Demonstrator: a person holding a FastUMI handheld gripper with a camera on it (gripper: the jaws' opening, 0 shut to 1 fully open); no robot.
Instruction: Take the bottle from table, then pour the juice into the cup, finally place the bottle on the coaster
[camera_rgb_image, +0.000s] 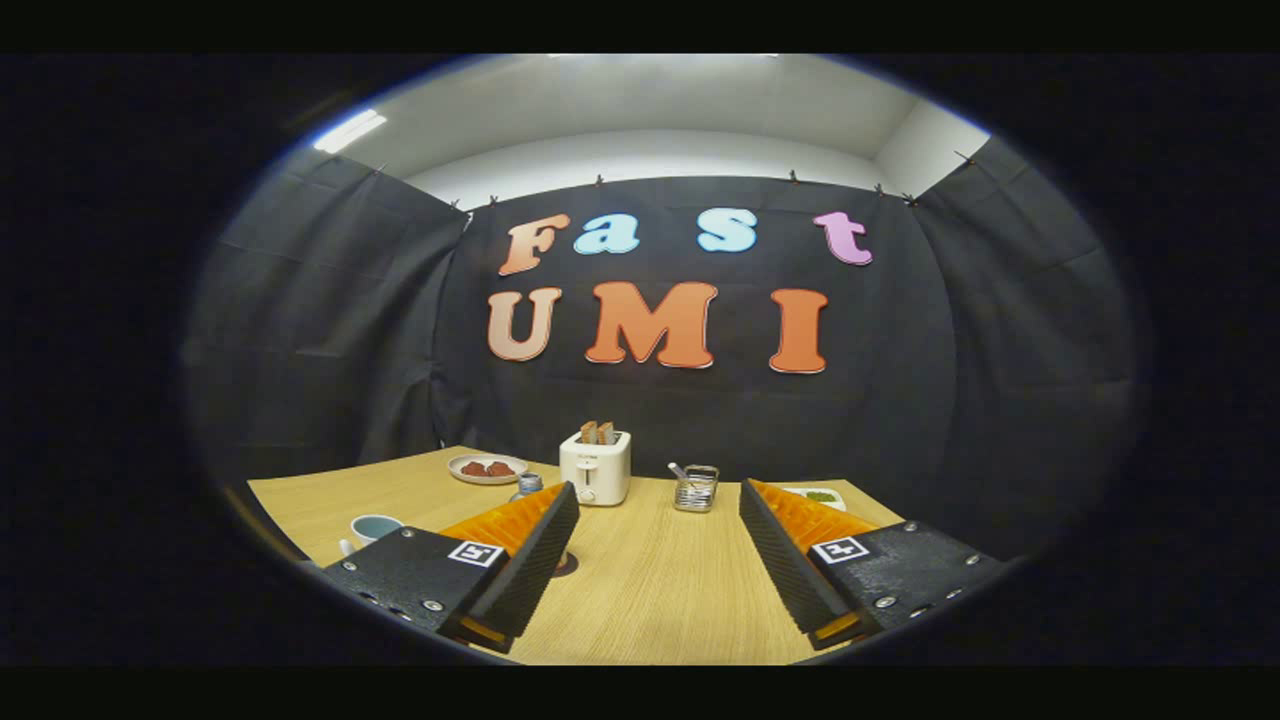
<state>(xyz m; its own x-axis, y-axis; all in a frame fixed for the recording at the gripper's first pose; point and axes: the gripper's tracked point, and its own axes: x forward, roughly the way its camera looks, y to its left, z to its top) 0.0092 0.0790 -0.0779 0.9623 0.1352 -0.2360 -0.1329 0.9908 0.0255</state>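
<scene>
Starting at the left, the cup (375, 526) stands on the table (640, 590) beside the left finger, and the bottle (529, 484) rises upright just beyond that finger's tip, left of the toaster (596, 467). The gripper (660, 505) hangs wide open, holding nothing, so the bottle lies ahead and leftward of it.

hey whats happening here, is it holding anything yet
Not yet. The gripper is open above the wooden table, its fingers apart and holding nothing. Just beyond one finger stands what looks like the bottle, partly hidden, with a cup off to that same side. Farther back sit a white toaster with toast in it, a plate of food and a small wire basket. Pouring has not begun.
</scene>
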